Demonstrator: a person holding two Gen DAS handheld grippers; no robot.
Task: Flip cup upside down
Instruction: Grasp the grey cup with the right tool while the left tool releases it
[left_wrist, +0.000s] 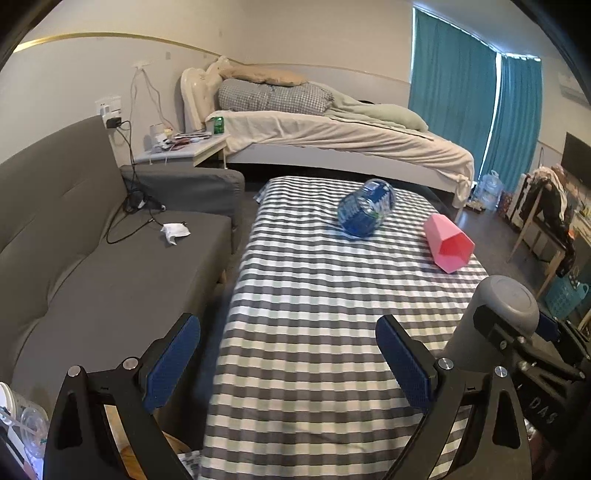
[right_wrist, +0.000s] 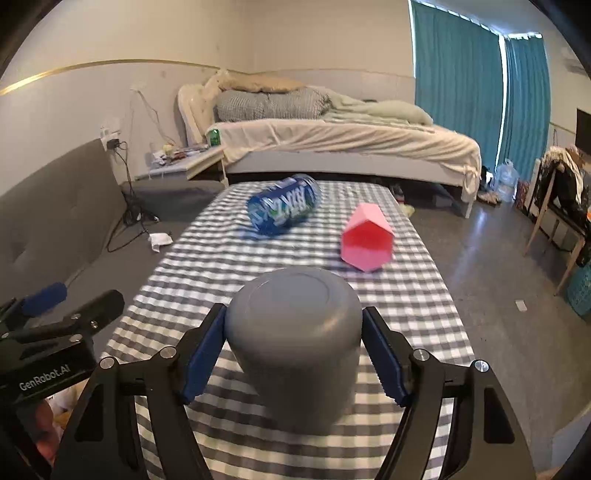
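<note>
Grey cup (right_wrist: 295, 343), base up, held by the right gripper (right_wrist: 293, 350).
Lower it level onto the desk (right_wrist: 417, 317), nearer than the pink cup (right_wrist: 365, 240); left gripper (left_wrist: 288, 365) gapes wide, idle.

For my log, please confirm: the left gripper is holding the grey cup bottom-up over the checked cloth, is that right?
Not quite: the right gripper holds the grey cup bottom-up over the checked cloth, as the right wrist view shows. The left gripper is open and empty.
</note>
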